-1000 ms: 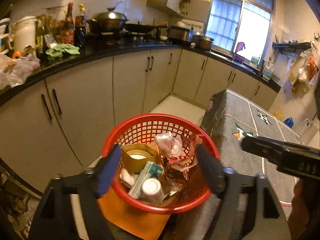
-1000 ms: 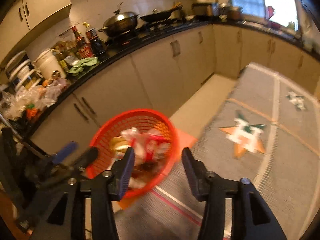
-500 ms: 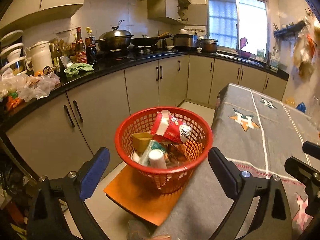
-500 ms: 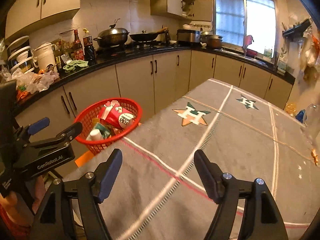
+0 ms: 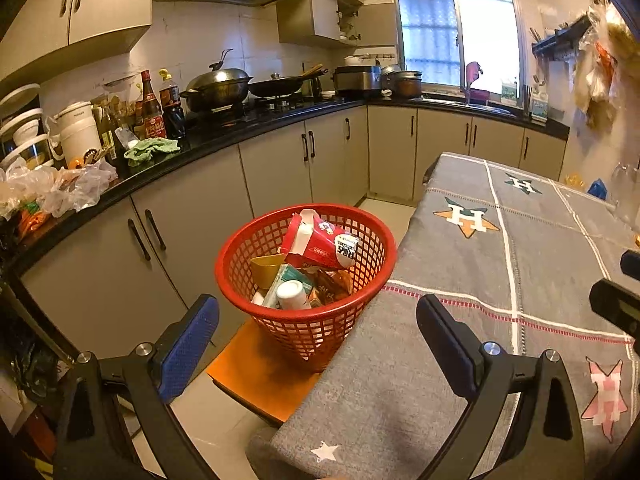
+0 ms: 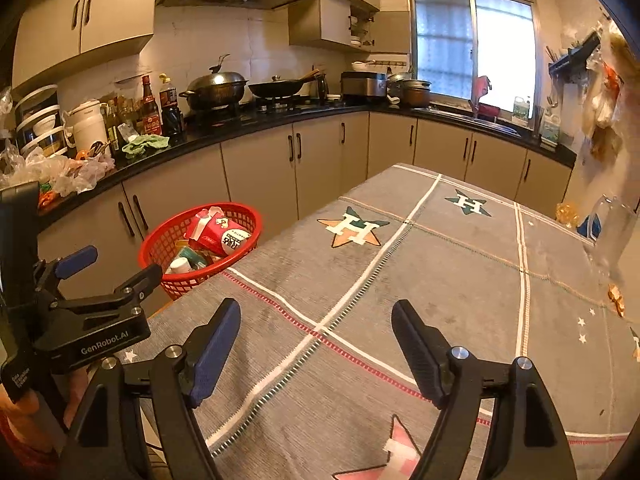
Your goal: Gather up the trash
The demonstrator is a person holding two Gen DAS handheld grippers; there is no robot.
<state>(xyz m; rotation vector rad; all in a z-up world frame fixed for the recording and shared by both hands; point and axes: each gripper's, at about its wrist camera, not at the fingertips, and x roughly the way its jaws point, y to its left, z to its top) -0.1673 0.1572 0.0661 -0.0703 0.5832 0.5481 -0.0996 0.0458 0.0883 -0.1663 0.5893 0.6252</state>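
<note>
Both tongs are open and hold nothing: left tongs (image 5: pixel 316 328), right tongs (image 6: pixel 316 344). I see the red basket (image 5: pixel 240 256) at twelve o'clock from my left tongs, near, standing on an orange stool (image 5: pixel 256 376) beside the bench (image 6: pixel 440 280). The red carton (image 5: pixel 320 244) lies on top, long axis toward four o'clock. My left tongs are nearer.

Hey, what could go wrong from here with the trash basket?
The basket sits on an orange stool near its edge, so a bump from the left gripper might tip it. The red carton lies on top of the pile, poking above the rim, and may fall out.
</note>
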